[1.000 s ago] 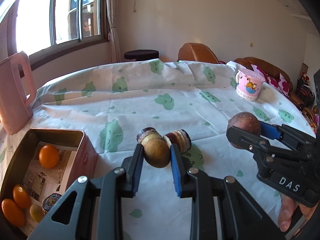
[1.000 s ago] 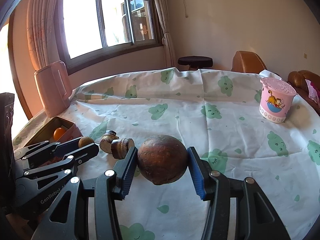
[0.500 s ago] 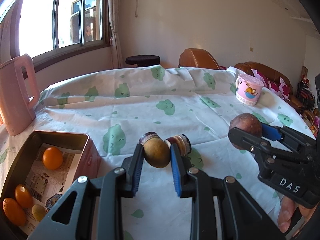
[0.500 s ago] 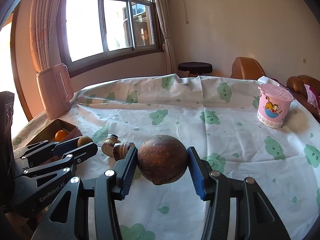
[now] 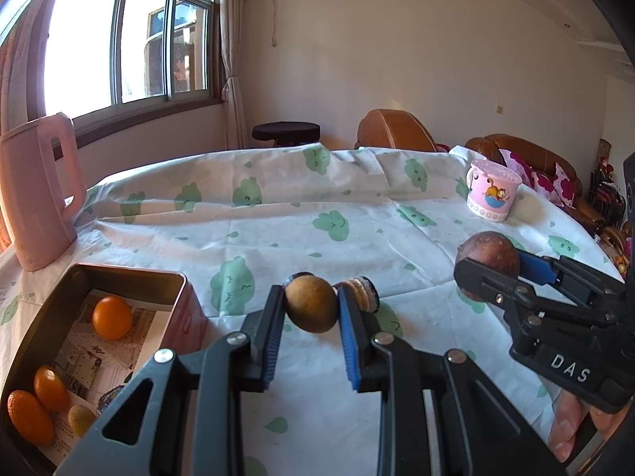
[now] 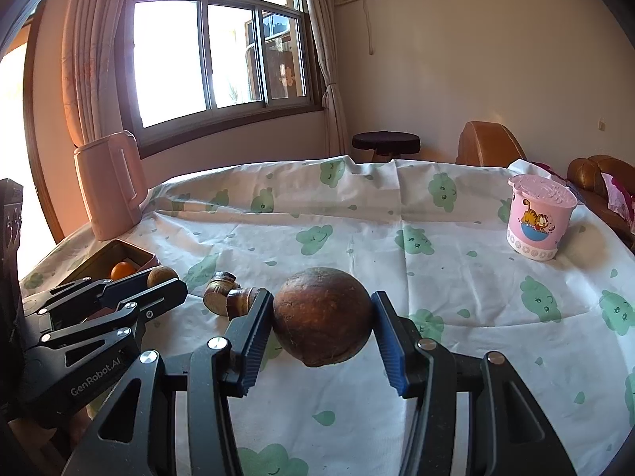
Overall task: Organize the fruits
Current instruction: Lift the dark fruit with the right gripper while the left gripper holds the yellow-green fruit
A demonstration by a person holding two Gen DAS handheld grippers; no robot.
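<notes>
sunlit room with a window; worktop (image 5: 278, 238) draped in a white cloth printed with green clouds. landmark: tin (image 5: 43, 309), an open metal box at the worktop's near left edge, holding three oranges (image 5: 112, 317) and a pale small fruit on printed paper. left tongs (image 5: 310, 317) clenched on a tan fruit (image 5: 310, 308), held above the cloth just right of the tin. two cut brown pieces (image 5: 363, 292) lie on the cloth just beyond the tan fruit, further right of the tin. right tongs (image 6: 322, 323) clenched on a brown fruit (image 6: 322, 315), larger and darker, held above the cloth well right of the tin; in the left wrist view this fruit (image 5: 487, 256) shows at the right, with fingers of the person's hand below the tool. pink jug (image 5: 35, 190) stands behind the tin, near the window. pink cup (image 5: 492, 190) with a cartoon cat stands far right of the tin, near the worktop's back edge.
</notes>
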